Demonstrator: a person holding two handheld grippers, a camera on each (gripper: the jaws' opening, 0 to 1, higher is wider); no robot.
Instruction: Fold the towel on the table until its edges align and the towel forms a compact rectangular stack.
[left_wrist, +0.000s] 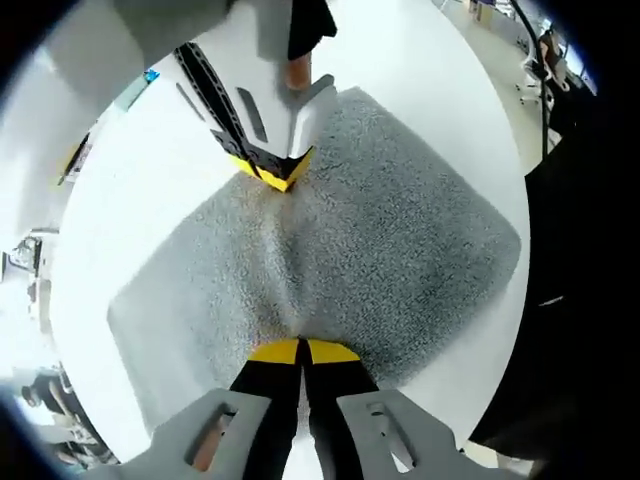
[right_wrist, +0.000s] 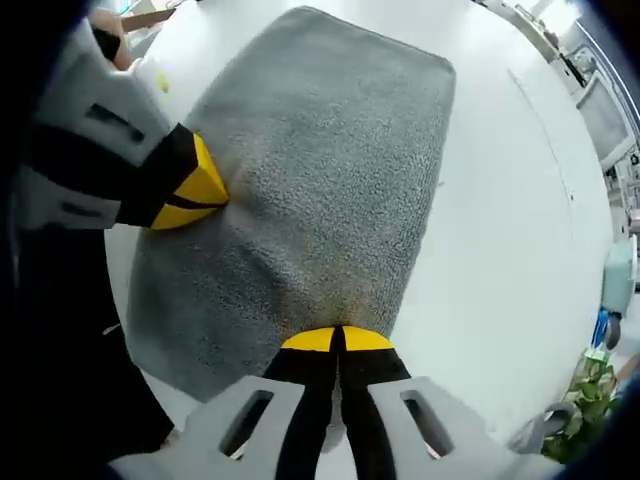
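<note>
Looking along the left gripper (left_wrist: 301, 350) in the left gripper view, its two yellow-tipped jaws are pressed together on the near edge of the grey towel (left_wrist: 400, 240), with cloth pinched between the tips. The towel lies on the white table (left_wrist: 150, 180), one layer as far as can be seen. A raised crease runs from this pinch straight across the cloth to the far edge, where the right gripper (left_wrist: 272, 172) meets it, jaws closed on the cloth there too. The towel's long axis runs crosswise to that crease, from lower left to upper right of the view, and the right-hand end has rounded corners. A fingertip (left_wrist: 297, 72) shows behind the right gripper

In the right gripper view, the right gripper (right_wrist: 337, 340) is clamped shut on the near long edge of the towel (right_wrist: 340, 160), the cloth puckered upward at the tips. The towel's long axis here points away from the lower left toward the upper right, its far short edge lying flat on the table (right_wrist: 510, 200). The left gripper (right_wrist: 205, 190) enters from the left, tips closed on the opposite long edge. A ridge of lifted cloth joins the two grips. A green plant (right_wrist: 590, 400) stands at the lower right, off the table
</note>
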